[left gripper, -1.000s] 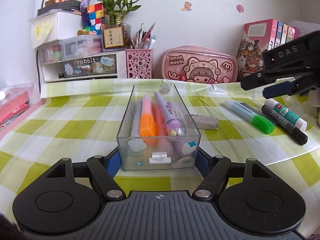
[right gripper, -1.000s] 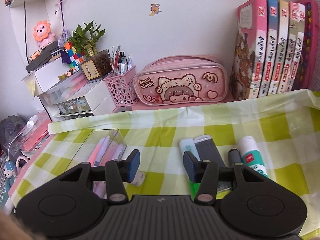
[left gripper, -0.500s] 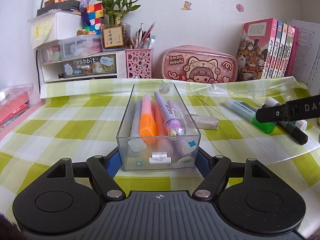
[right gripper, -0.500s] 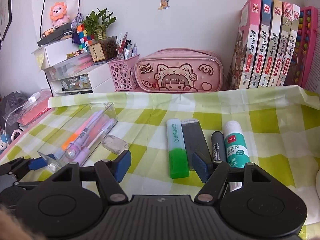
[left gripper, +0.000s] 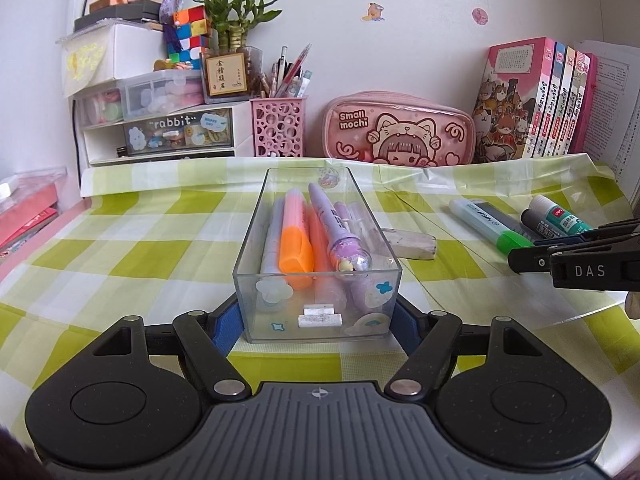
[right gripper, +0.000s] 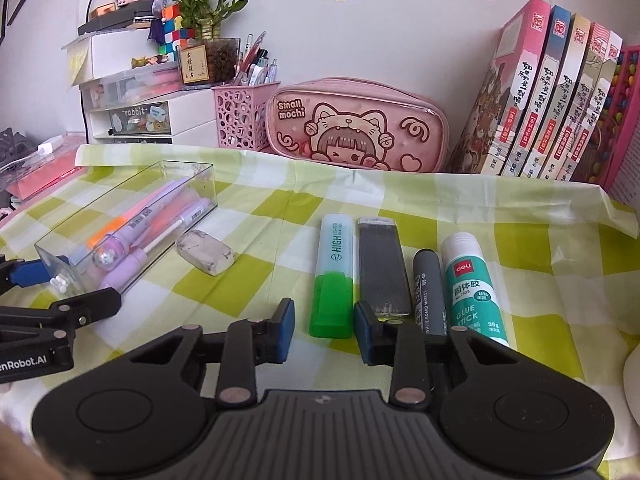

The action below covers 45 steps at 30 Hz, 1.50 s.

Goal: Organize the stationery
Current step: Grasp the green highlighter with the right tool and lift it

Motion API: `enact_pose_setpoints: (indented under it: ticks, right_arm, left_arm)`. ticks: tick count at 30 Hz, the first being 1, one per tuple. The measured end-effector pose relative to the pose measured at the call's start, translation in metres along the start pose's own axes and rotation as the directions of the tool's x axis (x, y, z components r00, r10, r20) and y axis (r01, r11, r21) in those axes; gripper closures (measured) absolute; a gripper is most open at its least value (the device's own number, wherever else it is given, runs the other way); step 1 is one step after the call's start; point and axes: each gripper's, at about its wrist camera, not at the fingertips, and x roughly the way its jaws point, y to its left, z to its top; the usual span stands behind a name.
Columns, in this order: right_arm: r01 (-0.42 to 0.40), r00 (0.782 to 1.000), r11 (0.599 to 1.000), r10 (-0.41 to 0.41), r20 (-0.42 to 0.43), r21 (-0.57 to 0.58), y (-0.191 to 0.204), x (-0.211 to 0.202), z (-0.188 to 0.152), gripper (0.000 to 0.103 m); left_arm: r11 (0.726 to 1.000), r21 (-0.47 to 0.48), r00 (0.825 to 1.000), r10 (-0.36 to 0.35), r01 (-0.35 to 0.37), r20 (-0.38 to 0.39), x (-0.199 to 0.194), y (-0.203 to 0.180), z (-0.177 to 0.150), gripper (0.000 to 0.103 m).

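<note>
The left gripper [left gripper: 318, 320] is clamping the clear rectangular plastic box [left gripper: 316, 256] (pens inside); the right gripper [right gripper: 324, 330], jaws just closing, is straddling the green-capped highlighter [right gripper: 333, 280], not yet pressing it.

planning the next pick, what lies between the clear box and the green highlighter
A worn white eraser lies beside the clear box; from it to the green highlighter only bare checked cloth, seen in the right wrist view.

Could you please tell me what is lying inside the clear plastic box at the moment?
The clear plastic box holds an orange highlighter, a purple pen and more pastel pens; those underneath are partly covered, so I cannot count them.
</note>
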Motion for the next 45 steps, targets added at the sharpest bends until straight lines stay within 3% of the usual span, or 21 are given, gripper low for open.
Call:
enact_pose_setpoints:
  ticks: [5, 11, 21, 25, 30, 39, 45]
  right_arm:
    - [-0.026, 0.998, 0.999, 0.027, -0.052, 0.018, 0.005, -0.005, 0.004, 0.075]
    - [-0.128, 0.985, 0.991, 0.132, -0.114, 0.046, 0.012, -0.011, 0.008, 0.07]
    - [-0.071, 0.986, 0.997, 0.074, -0.148, 0.027, 0.018, 0.019, 0.031, 0.069]
    - [-0.031, 0.988, 1.0, 0.031, -0.152, 0.0, 0.028, 0.026, 0.035, 0.075]
    - [-0.04, 0.985, 0.999, 0.045, -0.165, 0.029, 0.035, 0.03, 0.042, 0.076]
    - [-0.074, 0.987, 0.985, 0.094, -0.127, 0.154, 0.037, 0.017, 0.066, 0.076]
    - [-0.191, 0.975, 0.954, 0.212, -0.069, 0.23, 0.045, 0.005, 0.091, 0.076]
  left_arm:
    - [1.0, 0.0, 1.0, 0.0, 0.0, 0.0, 0.0, 0.0, 0.0, 0.03]
    - [1.0, 0.0, 1.0, 0.0, 0.0, 0.0, 0.0, 0.0, 0.0, 0.03]
    - [1.0, 0.0, 1.0, 0.0, 0.0, 0.0, 0.0, 0.0, 0.0, 0.03]
    - [1.0, 0.001, 1.0, 0.001, -0.001, -0.001, 0.0, 0.0, 0.0, 0.03]
    - [1.0, 0.001, 1.0, 0.0, 0.0, -0.001, 0.0, 0.0, 0.0, 0.03]
    - [1.0, 0.0, 1.0, 0.0, 0.0, -0.001, 0.0, 0.0, 0.0, 0.03]
    - [1.0, 0.001, 1.0, 0.0, 0.0, -0.001, 0.0, 0.0, 0.0, 0.03]
